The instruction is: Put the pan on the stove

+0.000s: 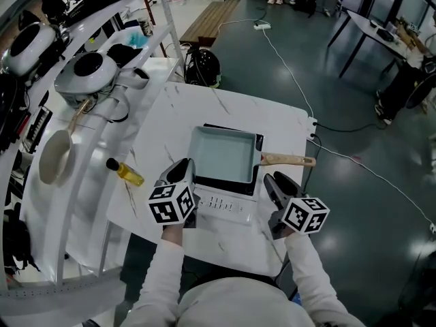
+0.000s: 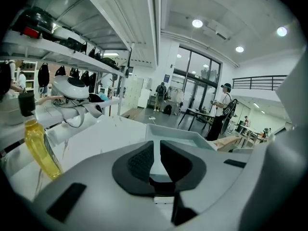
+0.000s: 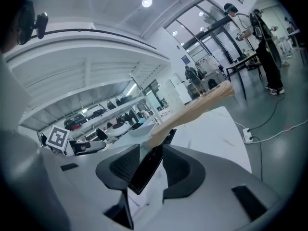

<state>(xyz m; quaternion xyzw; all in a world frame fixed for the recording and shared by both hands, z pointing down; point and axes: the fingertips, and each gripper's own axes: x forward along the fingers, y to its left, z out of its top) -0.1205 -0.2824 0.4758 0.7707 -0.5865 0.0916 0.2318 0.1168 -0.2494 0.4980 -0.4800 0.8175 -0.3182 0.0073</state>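
Note:
A square pale blue pan sits on a white portable stove in the middle of the white table. Its wooden handle points right. My left gripper hovers at the pan's near left corner, jaws a narrow gap apart with nothing in them; in the left gripper view the pan lies just beyond. My right gripper is just short of the handle, open. In the right gripper view the handle runs up and right past the jaws, and a black edge shows between them.
A yellow oil bottle lies on the table left of the stove, and it shows in the left gripper view. A shelf rack with white appliances and a hanging frying pan runs along the left. A power strip sits at the table's right edge.

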